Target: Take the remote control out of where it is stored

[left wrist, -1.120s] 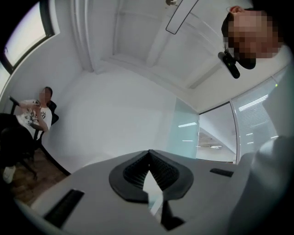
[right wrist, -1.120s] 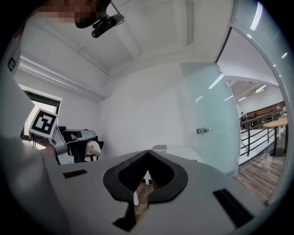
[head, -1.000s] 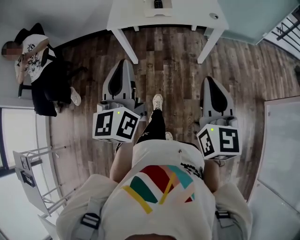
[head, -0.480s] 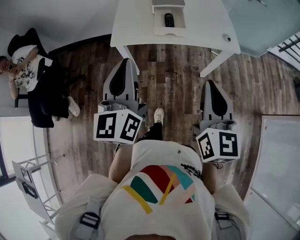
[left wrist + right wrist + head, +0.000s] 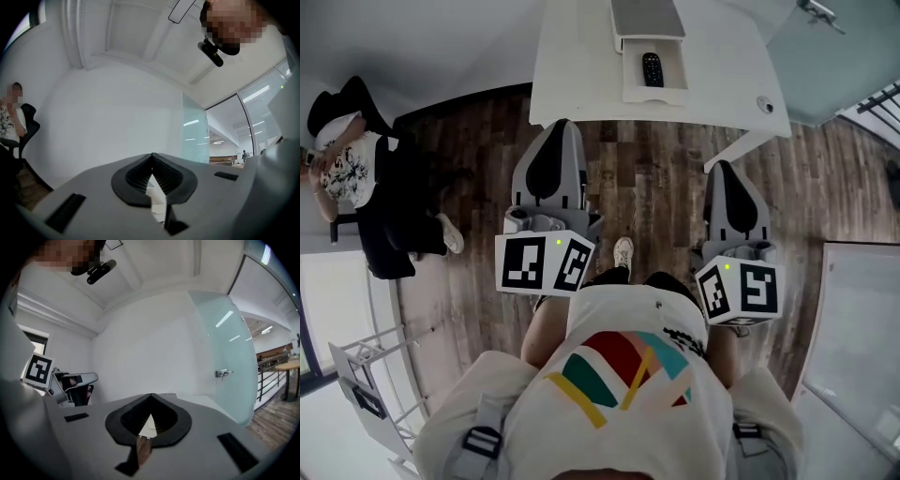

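Two grippers, each with two grey plastic fingers lined with black ribbed pads. The left gripper and the right gripper are both clenched tip to tip, grasping nothing. One slim black remote control lies in one open white drawer on the white surface, well ahead of both grippers, beyond the wood-plank floor.

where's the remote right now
In the head view the remote lies in an open white drawer on the white table, at the top of the picture, a little right of centre.
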Available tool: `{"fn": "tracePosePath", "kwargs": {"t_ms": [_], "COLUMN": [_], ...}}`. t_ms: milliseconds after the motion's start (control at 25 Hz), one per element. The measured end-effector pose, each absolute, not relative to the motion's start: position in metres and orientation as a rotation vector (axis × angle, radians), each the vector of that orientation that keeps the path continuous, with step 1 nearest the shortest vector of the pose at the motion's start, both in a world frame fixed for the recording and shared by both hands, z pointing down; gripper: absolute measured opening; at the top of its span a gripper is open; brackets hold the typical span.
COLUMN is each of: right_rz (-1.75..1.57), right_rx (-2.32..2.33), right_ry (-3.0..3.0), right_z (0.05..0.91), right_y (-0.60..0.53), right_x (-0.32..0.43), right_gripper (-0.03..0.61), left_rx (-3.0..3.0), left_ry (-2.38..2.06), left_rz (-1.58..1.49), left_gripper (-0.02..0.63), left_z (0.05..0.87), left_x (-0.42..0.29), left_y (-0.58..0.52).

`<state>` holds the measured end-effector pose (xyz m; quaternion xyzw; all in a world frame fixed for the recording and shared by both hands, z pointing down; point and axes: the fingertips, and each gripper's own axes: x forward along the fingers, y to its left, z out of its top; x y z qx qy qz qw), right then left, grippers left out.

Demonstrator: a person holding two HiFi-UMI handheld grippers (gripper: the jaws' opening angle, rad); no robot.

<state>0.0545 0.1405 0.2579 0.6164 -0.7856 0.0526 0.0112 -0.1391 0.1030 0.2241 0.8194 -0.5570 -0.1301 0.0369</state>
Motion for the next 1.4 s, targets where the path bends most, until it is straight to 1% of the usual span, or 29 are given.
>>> {"fn": "tracePosePath", "kwargs": {"t_ms": [320,560,1000,1400], "right_rz": [0.168,0.155,0.21,0.194], "right_rx": [1.895,1.901,1.904,1.874], "right_ry": [-2.425,-2.428,-2.503,-2.511], "right_z": [0.259,0.254,0.257,0.251], "right_y": [0.119,0.104,0.033,-0.061], "right_x": [0.038,0.045,0.063,0.099], "right_gripper": [0.0,0.0,0.0,0.0], "left_rx": [2.514,2.525,2.561,2.578], "left_ry": [-1.72,-1.744,-1.738,-1.657], "left_rz": [-0.437,-0.442,-0.373,-0.372], "left_gripper": [0.008,0.008,0.008,0.008], "left_z": [0.213,0.208,0.21,0.206], "left_x": [-0.156,-0.155,-0.129,-0.079], "left_y": [0.087,0.075,0.012,-0.085]}}
